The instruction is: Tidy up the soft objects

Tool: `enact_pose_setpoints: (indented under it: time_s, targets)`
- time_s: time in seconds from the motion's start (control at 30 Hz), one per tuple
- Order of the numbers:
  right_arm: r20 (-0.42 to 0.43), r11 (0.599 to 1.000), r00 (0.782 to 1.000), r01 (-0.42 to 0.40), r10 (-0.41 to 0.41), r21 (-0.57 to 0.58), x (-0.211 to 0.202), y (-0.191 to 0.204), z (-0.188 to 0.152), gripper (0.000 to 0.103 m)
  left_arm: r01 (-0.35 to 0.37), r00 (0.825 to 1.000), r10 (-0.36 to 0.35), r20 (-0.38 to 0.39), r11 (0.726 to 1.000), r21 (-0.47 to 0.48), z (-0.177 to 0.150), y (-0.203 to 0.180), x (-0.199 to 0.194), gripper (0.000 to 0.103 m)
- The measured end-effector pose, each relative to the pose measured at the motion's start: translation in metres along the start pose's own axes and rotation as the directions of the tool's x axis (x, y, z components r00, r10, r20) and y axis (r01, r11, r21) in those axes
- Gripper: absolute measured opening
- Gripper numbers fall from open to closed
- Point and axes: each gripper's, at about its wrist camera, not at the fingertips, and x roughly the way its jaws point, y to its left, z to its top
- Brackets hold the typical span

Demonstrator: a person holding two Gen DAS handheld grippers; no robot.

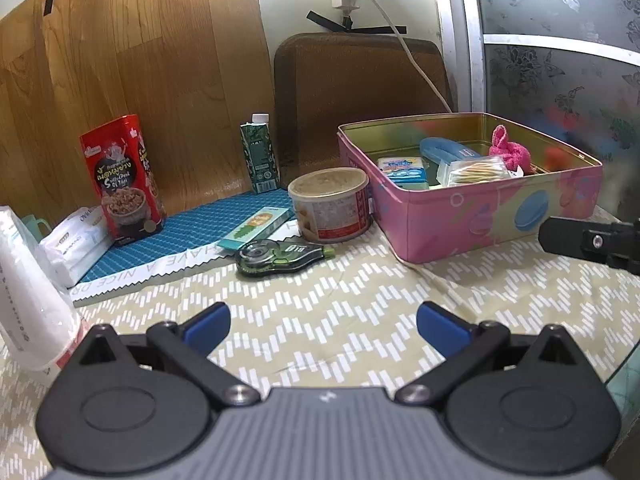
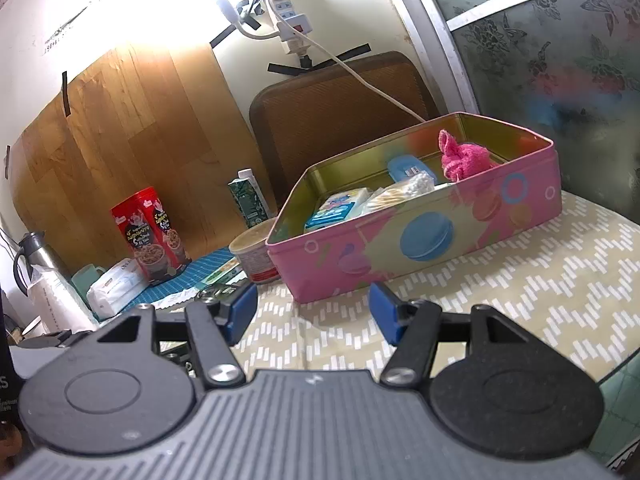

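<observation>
Pink cloth: lower part hidden behind the tin's front wall.
Tin floor: mostly out of sight in the right wrist view.
Round tub: right side hidden behind the tin.
Correction tape: largely hidden behind a blue finger.
White packet: cut off at the left edge.
Flask: base hidden.
Carton: print too small to read.

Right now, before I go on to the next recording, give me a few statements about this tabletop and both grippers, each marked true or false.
1. The pink cloth lies inside the pink tin. True.
2. The left gripper holds the correction tape dispenser. False: it is open and empty, and the dispenser lies on the table.
3. The right gripper is open and empty. True.
4. The red snack canister lies on its side. False: it stands upright.
</observation>
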Motion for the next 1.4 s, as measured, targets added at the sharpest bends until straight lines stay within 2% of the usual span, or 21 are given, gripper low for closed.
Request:
enact_pose_setpoints:
  time_s: [0.93, 1.4]
  targets:
    - [-0.031, 1.000, 1.000, 0.006, -0.006, 0.007, 0.009, -0.002, -0.005, 0.064, 0.034, 0.999, -0.033, -0.020, 0.999, 0.024, -0.009, 0.002, 0.004, 0.103]
    - [-0.064, 1.000, 0.998, 0.009, -0.010, -0.016, 0.021, 0.004, -0.009, 0.064, 0.034, 0.999, -0.034, -0.040, 0.999, -0.006, -0.014, 0.013, 0.014, 0.103]
